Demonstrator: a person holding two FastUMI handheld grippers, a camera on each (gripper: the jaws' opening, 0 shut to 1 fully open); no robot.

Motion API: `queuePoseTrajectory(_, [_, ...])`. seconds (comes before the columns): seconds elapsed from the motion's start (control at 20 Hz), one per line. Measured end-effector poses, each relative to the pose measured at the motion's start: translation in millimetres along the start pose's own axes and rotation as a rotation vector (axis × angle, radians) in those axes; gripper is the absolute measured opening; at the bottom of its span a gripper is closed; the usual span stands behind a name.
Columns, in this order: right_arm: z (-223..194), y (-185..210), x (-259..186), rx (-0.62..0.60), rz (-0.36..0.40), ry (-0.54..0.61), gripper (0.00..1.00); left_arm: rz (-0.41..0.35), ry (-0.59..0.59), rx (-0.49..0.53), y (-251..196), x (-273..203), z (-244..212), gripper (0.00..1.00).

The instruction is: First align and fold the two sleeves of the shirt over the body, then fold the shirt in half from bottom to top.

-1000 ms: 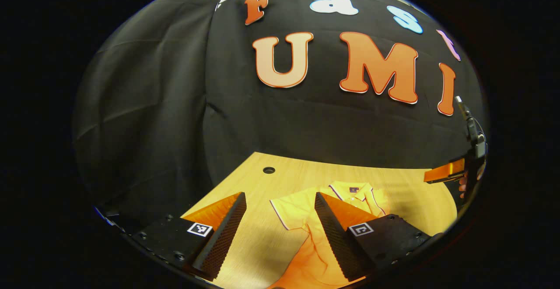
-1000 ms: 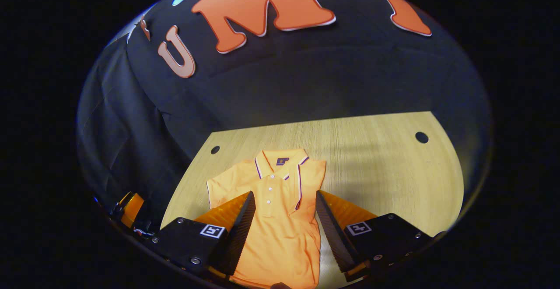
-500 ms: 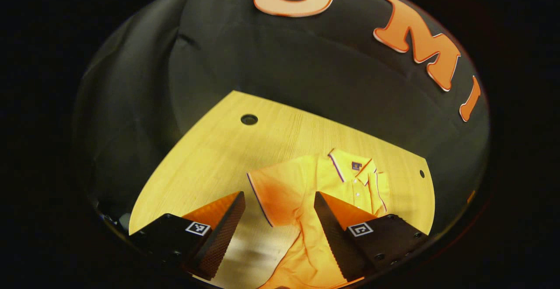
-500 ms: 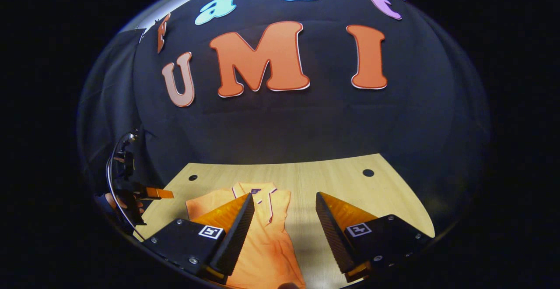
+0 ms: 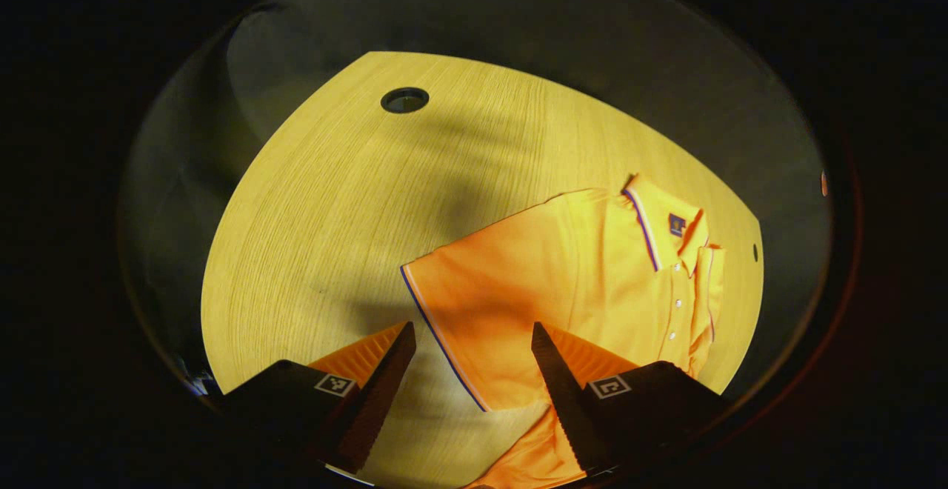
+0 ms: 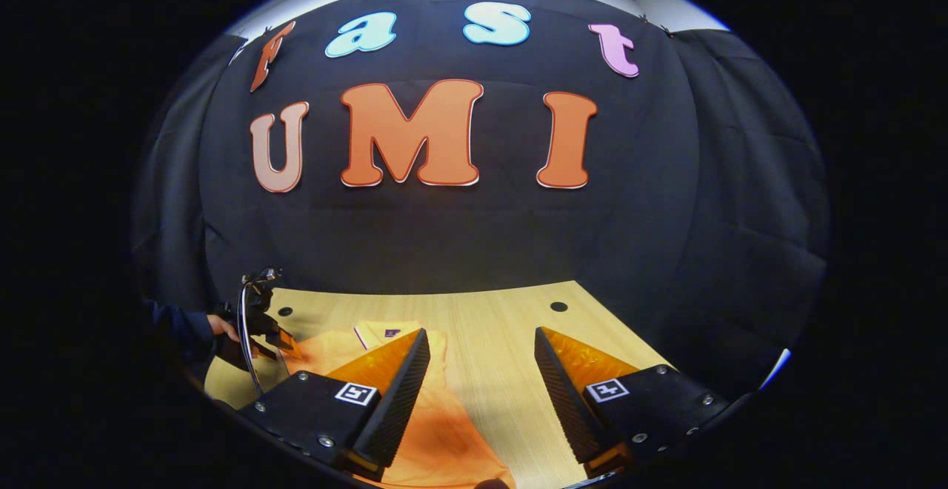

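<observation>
Shirt (image 5: 585,281) lies flat on the worktop (image 5: 341,200), collar toward 2 o'clock; left tool (image 5: 474,341) hovers over its sleeve (image 5: 474,311), fingers apart. Right tool (image 6: 481,344) likewise gapes, empty.

You've dropped your left gripper (image 5: 472,341) right down over the shirt's left sleeve (image 5: 474,318), its open fingers now straddling the cuff, while your right gripper (image 6: 481,348) has lifted back off the shirt (image 6: 437,430).
</observation>
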State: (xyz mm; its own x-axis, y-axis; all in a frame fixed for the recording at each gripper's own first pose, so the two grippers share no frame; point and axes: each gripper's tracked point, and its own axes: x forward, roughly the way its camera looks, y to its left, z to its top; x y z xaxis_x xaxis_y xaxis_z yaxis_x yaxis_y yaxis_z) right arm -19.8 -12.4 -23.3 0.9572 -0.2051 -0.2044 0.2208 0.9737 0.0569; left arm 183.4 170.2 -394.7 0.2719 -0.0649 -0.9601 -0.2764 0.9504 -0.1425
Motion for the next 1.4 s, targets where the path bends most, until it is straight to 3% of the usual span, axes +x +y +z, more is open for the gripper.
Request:
queuePoseTrajectory(0.3, [-8.9, -4.7, -24.2, -0.020, -0.046, 0.027, 0.88, 0.095, 0.070, 0.100, 2.5, 13.2, -0.2, 0.95])
queuePoseTrajectory(0.4, [-13.0, -6.3, -25.4, -0.016, -0.050, 0.032, 0.88, 0.088, 0.070, 0.124, -2.9, 13.9, 2.1, 0.94])
queuePoseTrajectory(0.45, [-14.6, -5.8, -25.7, -0.010, -0.047, 0.036, 0.88, 0.081, 0.080, 0.144, -5.5, 11.7, 1.3, 0.83])
queuePoseTrajectory(0.5, [-16.6, -6.2, -25.8, -0.002, -0.048, 0.045, 0.88, 0.070, 0.078, 0.164, -9.2, 12.2, 1.3, 0.78])
queuePoseTrajectory(0.55, [-18.3, -5.8, -25.7, 0.004, -0.043, 0.047, 0.88, 0.055, 0.067, 0.167, -13.6, 14.3, 4.7, 0.62])
queuePoseTrajectory(0.65, [-19.6, -7.2, -26.4, 0.004, -0.041, 0.048, 0.88, 0.035, 0.070, 0.175, -15.5, 14.8, 2.3, 0.16])
queuePoseTrajectory(1.0, [-30.8, -17.7, -23.1, 0.007, -0.044, 0.084, 0.88, -0.070, -0.113, 0.307, -53.0, -31.1, 36.9, 0.14])
queuePoseTrajectory(1.4, [-34.8, -20.0, -19.9, 0.013, -0.038, 0.101, 0.88, -0.156, -0.183, 0.471, -136.6, -53.6, 43.4, 0.14])
